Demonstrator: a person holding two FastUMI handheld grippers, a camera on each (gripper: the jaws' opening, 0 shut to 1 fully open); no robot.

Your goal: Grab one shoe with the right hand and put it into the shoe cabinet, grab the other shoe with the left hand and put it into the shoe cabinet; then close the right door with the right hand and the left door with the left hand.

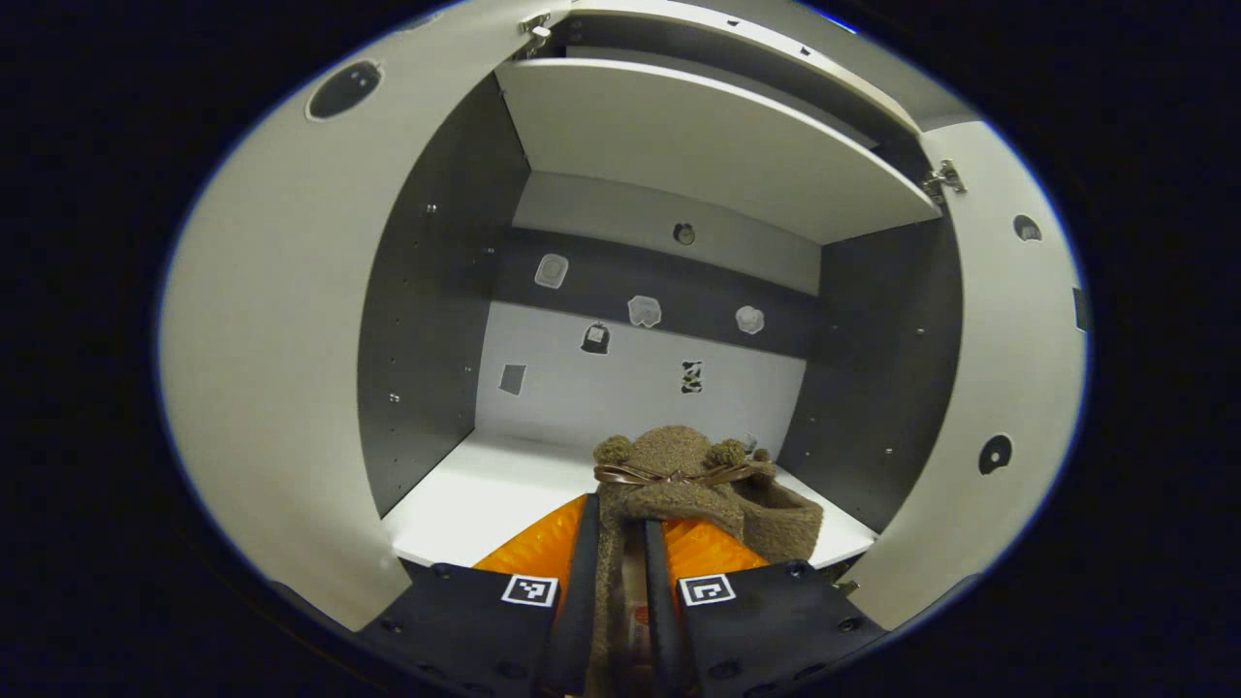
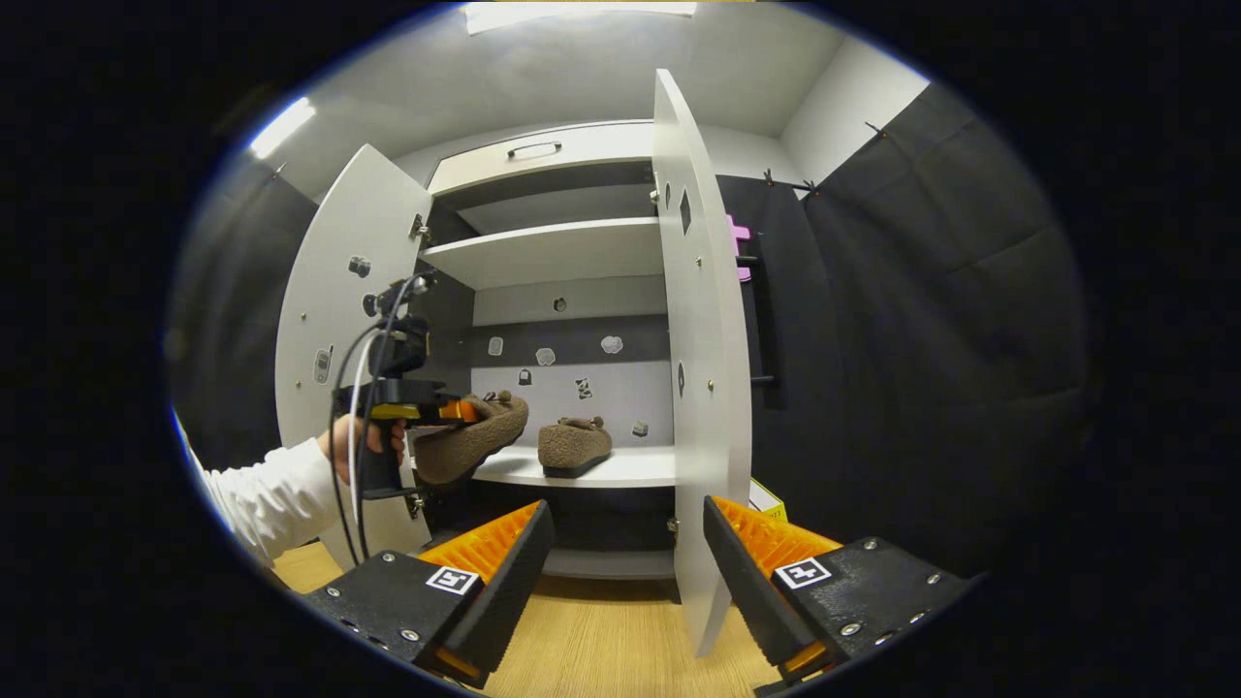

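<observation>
My left gripper (image 1: 620, 514) is shut on a brown fuzzy shoe (image 1: 669, 470) with pompoms and a bow, held at the front edge of the cabinet's white shelf (image 1: 485, 494). In the right gripper view that left gripper (image 2: 456, 412) holds this shoe (image 2: 475, 441) tilted, toe up, at the shelf's left front. The other brown shoe (image 2: 574, 446) lies flat on the shelf (image 2: 630, 470), and its side (image 1: 790, 523) also shows in the left gripper view. My right gripper (image 2: 628, 511) is open and empty, back from the cabinet. Both doors, left (image 2: 354, 320) and right (image 2: 698, 339), stand open.
A hand and white sleeve (image 2: 262, 494) hold the left gripper. An upper shelf (image 2: 553, 252) and a drawer with a handle (image 2: 533, 148) sit above. The right door's edge stands close ahead of my right gripper. Wooden floor (image 2: 601, 640) lies below, with a yellow box (image 2: 771, 499) behind the right door.
</observation>
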